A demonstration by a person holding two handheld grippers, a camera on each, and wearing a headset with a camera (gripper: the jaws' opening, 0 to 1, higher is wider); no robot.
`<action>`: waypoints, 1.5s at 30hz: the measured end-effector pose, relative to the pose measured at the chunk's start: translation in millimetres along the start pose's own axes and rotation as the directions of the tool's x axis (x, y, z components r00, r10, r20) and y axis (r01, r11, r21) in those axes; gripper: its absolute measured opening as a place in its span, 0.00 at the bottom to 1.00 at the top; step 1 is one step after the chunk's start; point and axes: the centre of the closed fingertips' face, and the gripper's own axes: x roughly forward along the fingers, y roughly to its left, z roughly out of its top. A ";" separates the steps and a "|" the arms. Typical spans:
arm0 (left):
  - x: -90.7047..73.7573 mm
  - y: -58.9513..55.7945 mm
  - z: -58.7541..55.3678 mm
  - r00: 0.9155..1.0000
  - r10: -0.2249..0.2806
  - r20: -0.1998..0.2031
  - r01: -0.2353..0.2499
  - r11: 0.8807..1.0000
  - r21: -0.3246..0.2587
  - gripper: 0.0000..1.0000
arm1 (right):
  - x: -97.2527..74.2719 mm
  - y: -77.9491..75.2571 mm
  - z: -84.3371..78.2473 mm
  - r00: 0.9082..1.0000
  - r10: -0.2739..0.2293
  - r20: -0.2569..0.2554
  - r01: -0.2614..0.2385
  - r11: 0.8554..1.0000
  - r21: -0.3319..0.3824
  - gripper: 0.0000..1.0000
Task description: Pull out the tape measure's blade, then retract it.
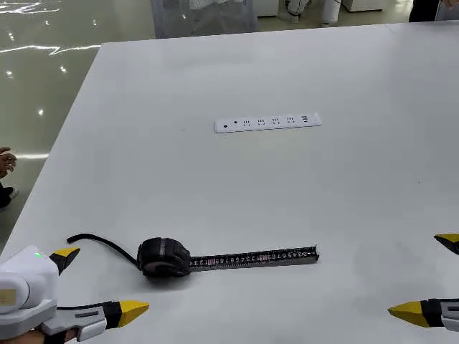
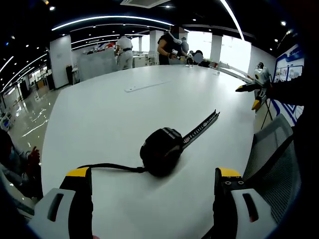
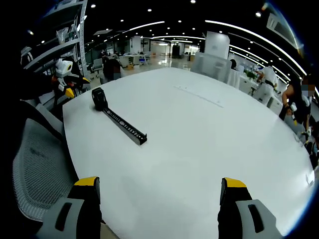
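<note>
Tape measure (image 1: pixel 163 257) lies on tabletop (image 1: pixel 287 186), blade (image 1: pixel 254 258) partly out. Left gripper (image 1: pixel 100 281) and right gripper (image 1: pixel 416 274): jaws apart, touching nothing.

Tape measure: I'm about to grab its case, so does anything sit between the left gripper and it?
Nothing visible does. Bare table separates the open left gripper from the tape measure; its own strap trails toward one jaw.

Black tape measure (image 1: pixel 163 257), rounded case resting on the white tabletop (image 1: pixel 287 186) near its front edge. Blade (image 1: pixel 254 259) pulled partway out, lying flat and straight toward the right (printed scale facing up), end hook (image 1: pixel 315 253) at the tip. Black wrist strap (image 1: pixel 97 242) trailing left from the case.
</note>
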 end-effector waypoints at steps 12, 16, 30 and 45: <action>10.9 -6.6 14.7 1.000 0.000 -0.001 0.000 1.000 0.004 0.99 | 8.3 1.1 14.4 0.997 0.065 -0.045 -0.069 0.993 -0.091 0.99; 15.7 -7.8 19.8 1.000 0.007 0.005 -0.007 1.000 0.000 0.99 | 12.5 0.4 20.8 0.996 0.074 -0.049 -0.080 0.989 -0.122 0.99; 36.5 -7.7 29.2 0.999 0.051 0.001 -0.051 0.998 -0.048 0.99 | 31.1 4.7 42.5 0.989 0.128 -0.076 -0.142 0.965 -0.219 0.99; 54.5 -13.4 31.6 0.988 0.157 0.015 -0.155 0.984 -0.084 0.99 | 52.1 7.1 55.4 0.981 0.154 -0.119 -0.182 0.942 -0.281 0.99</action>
